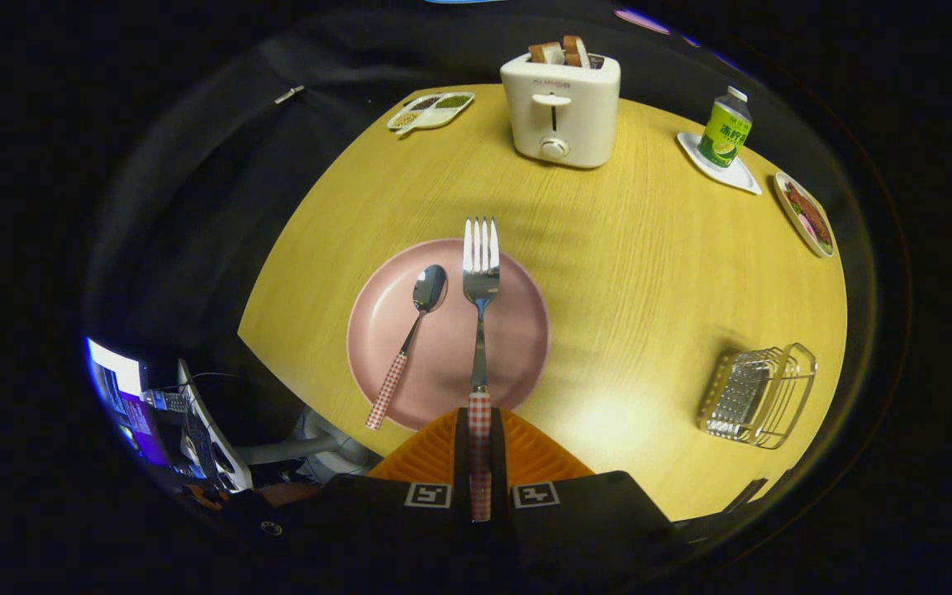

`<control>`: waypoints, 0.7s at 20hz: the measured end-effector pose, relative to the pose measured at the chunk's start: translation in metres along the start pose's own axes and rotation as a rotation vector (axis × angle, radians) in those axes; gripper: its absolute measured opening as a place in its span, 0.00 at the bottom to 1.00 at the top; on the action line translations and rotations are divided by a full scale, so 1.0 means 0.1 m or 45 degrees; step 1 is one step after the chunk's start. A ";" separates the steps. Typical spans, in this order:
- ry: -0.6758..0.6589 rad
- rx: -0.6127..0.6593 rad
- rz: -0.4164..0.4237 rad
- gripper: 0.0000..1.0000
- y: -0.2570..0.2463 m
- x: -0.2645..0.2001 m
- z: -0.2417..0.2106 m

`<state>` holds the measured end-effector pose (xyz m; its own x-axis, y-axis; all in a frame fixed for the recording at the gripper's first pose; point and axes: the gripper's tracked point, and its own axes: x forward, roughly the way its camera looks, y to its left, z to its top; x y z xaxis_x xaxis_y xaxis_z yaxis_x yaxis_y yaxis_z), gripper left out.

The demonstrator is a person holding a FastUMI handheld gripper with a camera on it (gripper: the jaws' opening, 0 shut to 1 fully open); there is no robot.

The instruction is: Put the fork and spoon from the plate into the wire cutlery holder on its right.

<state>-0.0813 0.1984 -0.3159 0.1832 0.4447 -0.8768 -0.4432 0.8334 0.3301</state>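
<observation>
My gripper (480, 442) is shut on the checkered handle of the fork (481, 273), with both fingers pressed against it. The fork points straight ahead, its tines reaching past the far rim of the pink plate (517, 330); it looks lifted a little above the plate. A spoon (411, 330) with the same red-and-white checkered handle lies on the plate to the left of the fork, bowl away from me, handle end over the near rim. The wire cutlery holder (761, 395) stands on the wooden table to the right of the plate, with nothing visible inside.
Beyond the plate stands a white toaster (560, 111) with bread in its slots. A divided dish (430, 110) sits far left of it. A green bottle (725, 130) on a white coaster and a food plate (806, 213) are far right. The table's edge runs close on the left.
</observation>
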 end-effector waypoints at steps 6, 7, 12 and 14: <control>0.024 0.000 -0.086 0.12 -0.84 -0.69 -0.07; 0.057 -0.014 -0.106 0.12 -0.99 -0.78 -0.13; 0.275 -0.048 -0.165 0.12 -1.65 -1.19 -0.45; 0.375 -0.061 -0.183 0.12 -1.87 -1.28 -0.57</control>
<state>-0.0718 -0.0328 -0.2854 -0.0119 0.2035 -0.9790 -0.4731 0.8614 0.1848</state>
